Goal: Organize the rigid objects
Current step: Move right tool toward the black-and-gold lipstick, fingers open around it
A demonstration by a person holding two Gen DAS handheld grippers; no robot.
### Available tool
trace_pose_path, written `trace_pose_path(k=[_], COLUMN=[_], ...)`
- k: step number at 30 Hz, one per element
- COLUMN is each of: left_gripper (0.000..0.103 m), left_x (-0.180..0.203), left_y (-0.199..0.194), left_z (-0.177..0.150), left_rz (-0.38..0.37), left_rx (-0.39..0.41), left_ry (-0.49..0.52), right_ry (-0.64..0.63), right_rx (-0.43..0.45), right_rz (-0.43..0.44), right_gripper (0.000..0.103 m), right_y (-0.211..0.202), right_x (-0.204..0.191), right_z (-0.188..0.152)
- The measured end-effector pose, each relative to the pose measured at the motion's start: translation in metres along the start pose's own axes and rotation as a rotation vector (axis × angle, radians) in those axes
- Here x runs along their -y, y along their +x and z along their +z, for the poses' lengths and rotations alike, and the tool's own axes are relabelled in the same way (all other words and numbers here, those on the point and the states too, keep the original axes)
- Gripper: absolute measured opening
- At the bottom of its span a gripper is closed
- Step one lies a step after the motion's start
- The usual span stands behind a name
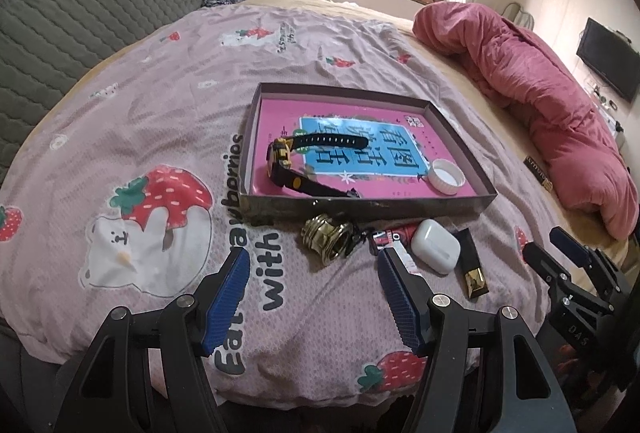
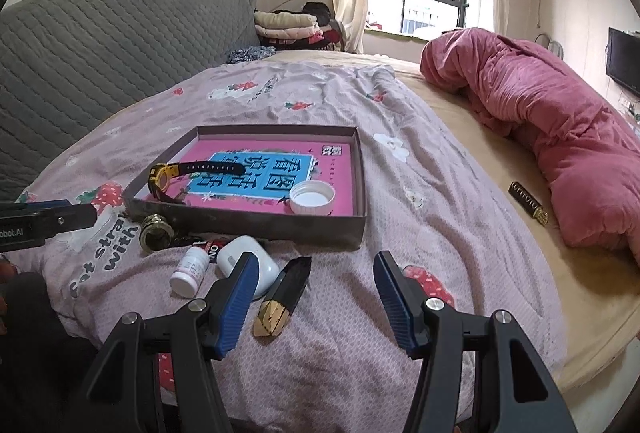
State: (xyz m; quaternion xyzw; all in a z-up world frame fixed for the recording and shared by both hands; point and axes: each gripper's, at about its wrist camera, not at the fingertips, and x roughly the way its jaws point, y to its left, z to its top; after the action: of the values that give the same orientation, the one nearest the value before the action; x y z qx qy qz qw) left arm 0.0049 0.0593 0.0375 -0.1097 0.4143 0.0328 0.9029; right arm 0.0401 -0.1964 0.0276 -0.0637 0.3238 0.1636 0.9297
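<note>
A shallow grey box (image 1: 460, 131) (image 2: 362, 169) lies on the pink bedspread, holding a pink book, a black and yellow watch (image 1: 288, 159) (image 2: 160, 177) and a white cap (image 1: 446, 175) (image 2: 311, 196). In front of its near wall lie a brass fitting (image 1: 326, 239) (image 2: 154, 231), a white earbud case (image 1: 434, 245) (image 2: 236, 253), a white pill bottle (image 2: 191, 270) and a black and gold tube (image 1: 472, 267) (image 2: 282, 299). My left gripper (image 1: 314, 265) is open just short of the brass fitting. My right gripper (image 2: 316, 269) is open, with the tube lying below between its fingers, untouched.
A rolled pink quilt (image 1: 540, 105) (image 2: 560, 137) lies along the right side of the bed. A small black and gold object (image 2: 528, 205) rests on the beige sheet beside it. A grey quilted headboard (image 2: 100, 45) stands at the left, with folded clothes (image 2: 288, 27) by the window.
</note>
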Motion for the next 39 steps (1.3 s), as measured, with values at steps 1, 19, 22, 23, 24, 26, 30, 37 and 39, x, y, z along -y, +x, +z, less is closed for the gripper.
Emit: trace_pose_path(k=[1,19,22,23,24,26,30,37,39], left_gripper=[0.068,0.068,0.068,0.068,0.068,0.068,0.068,0.068,0.068], left_x=[0.0,0.002,0.001,0.001,0.001,0.0,0.0,0.0,0.001], left_y=[0.002,0.018,0.022,0.024,0.027,0.031,0.035,0.049,0.052], left_z=[-0.001,-0.009,-0.011,-0.012,-0.013,-0.014,-0.015,-0.015,-0.015], left_rz=[0.002,0.005,0.009,0.013,0.014,0.013,0.014,0.016,0.018], left_rx=[-0.009,-0.064,-0.072,-0.074,-0.08,-0.085,-0.086,-0.1,-0.101], left_ry=[0.003,0.005,0.004,0.006,0.006,0.004,0.004,0.008,0.018], right_ry=[0.001,-0.005,-0.003,-0.003,-0.003,-0.001,-0.003,-0.006,0.003], right_rx=[-0.009,-0.08,-0.095,-0.098,-0.103,-0.109,-0.117,-0.128,-0.132], right_rz=[0.008,0.058,0.064,0.064,0.062,0.062,0.068,0.093,0.095], right_gripper=[0.059,0.059,0.059,0.059,0.059,0.059,0.059,0.059,0.059], right_y=[0.001,0.011,0.016,0.018,0.02,0.024,0.031,0.042,0.045], right_x=[-0.001,-0.012,-0.013,-0.013,-0.013,-0.013,-0.015,-0.016,-0.014], right_z=[-0.001,-0.009,-0.011,-0.011,-0.012,-0.011,-0.013,-0.015,-0.016])
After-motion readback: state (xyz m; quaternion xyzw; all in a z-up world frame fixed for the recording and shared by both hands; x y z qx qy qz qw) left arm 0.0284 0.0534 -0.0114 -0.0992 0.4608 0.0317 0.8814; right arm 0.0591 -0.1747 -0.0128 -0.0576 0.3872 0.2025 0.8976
